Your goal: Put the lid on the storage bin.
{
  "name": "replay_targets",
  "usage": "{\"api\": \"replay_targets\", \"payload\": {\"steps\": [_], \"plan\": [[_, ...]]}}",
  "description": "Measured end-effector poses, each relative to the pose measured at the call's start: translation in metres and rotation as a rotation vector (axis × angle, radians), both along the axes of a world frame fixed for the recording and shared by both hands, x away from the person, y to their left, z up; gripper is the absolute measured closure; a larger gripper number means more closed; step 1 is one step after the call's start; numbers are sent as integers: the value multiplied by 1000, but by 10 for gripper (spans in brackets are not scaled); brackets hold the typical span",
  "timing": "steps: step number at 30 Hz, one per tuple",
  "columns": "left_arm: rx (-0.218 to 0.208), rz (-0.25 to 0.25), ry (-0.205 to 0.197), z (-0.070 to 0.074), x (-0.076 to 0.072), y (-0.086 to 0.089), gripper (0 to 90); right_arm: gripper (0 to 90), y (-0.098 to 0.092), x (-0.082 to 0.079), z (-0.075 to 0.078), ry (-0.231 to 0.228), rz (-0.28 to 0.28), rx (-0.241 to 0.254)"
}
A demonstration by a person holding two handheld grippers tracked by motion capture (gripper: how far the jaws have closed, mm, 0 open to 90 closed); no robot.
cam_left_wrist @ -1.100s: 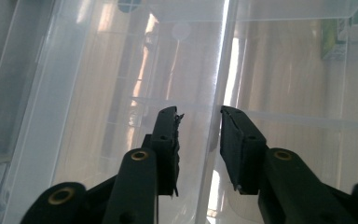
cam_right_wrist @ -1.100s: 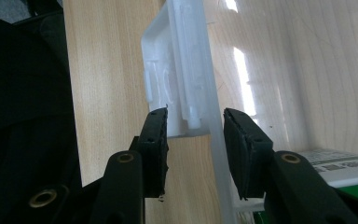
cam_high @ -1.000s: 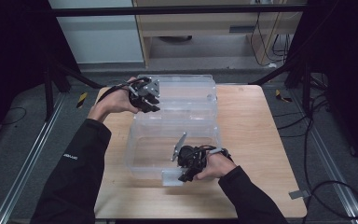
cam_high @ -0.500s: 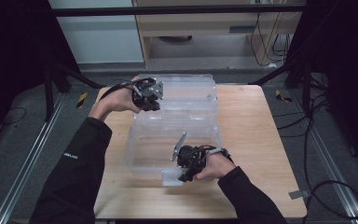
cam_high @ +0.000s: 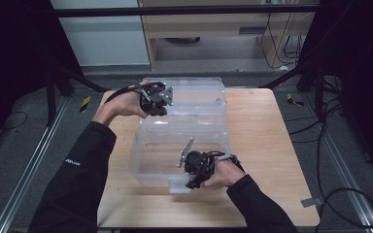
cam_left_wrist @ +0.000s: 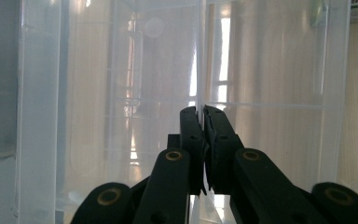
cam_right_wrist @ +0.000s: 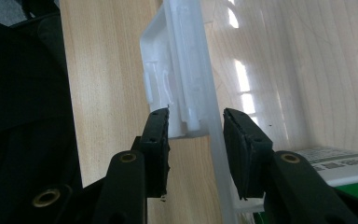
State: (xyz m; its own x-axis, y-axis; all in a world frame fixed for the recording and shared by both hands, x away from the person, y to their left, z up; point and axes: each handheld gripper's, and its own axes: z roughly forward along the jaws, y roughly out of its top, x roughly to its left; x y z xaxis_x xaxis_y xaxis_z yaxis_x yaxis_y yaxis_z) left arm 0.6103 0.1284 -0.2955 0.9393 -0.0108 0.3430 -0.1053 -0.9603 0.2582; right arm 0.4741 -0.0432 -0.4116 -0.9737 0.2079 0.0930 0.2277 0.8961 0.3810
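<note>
1 clear box: L tongs clamped on lid edge, R tongs astride latch.

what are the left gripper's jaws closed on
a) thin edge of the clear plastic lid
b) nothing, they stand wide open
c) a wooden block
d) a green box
a: in the left gripper view the left gripper has its jaws pressed together on the thin edge of the clear plastic lid, with just the plastic sheet between the pads.
</note>
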Motion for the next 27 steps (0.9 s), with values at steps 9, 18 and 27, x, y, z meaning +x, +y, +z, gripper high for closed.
{"api": "replay_targets", "payload": {"steps": [9,18,27], "plan": [[1,-7,-4,3,-7,-1,874,629,1,0,0,-3,-5,8],[15,-30,-17,10,-32,-1,877,633,2,-1,0,-13,-8,-5],[5,-39,-38,11,-54,1,877,634,3,-2,1,-26,0,-17]]}}
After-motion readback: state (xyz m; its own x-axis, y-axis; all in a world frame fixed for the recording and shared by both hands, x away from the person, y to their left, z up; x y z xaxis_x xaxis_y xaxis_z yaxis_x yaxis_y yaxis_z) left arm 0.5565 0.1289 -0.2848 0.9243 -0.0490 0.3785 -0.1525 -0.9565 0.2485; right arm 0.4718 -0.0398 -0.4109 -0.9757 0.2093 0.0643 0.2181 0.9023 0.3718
